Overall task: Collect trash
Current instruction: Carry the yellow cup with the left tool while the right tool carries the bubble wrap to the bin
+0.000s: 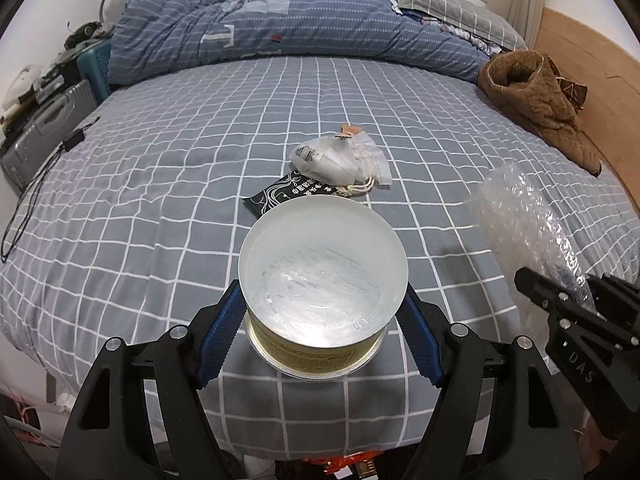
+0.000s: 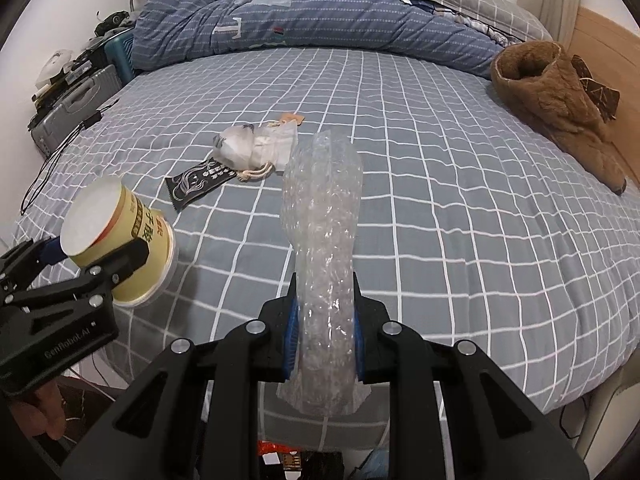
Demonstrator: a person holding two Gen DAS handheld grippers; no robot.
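Observation:
My left gripper [image 1: 323,320] is shut on a yellow-labelled round tub [image 1: 320,280], held upside down above the bed's near edge; its blue pads [image 1: 220,332] press both sides. The same tub [image 2: 120,240] shows at the left of the right wrist view. My right gripper [image 2: 325,328] is shut on a sheet of clear bubble wrap [image 2: 324,240] that sticks up past the fingers; the bubble wrap [image 1: 528,232] also appears at the right of the left wrist view. On the bed lie a black sachet [image 2: 200,186] [image 1: 276,196] and a white drawstring pouch [image 2: 252,148] [image 1: 340,160].
A grey checked bed sheet [image 1: 160,200] fills both views. A rolled blue duvet [image 1: 280,28] lies along the far side and a brown fleece garment [image 1: 536,100] at the right. A suitcase [image 1: 40,132] and cluttered shelf stand left of the bed. A black cord [image 1: 36,188] trails there.

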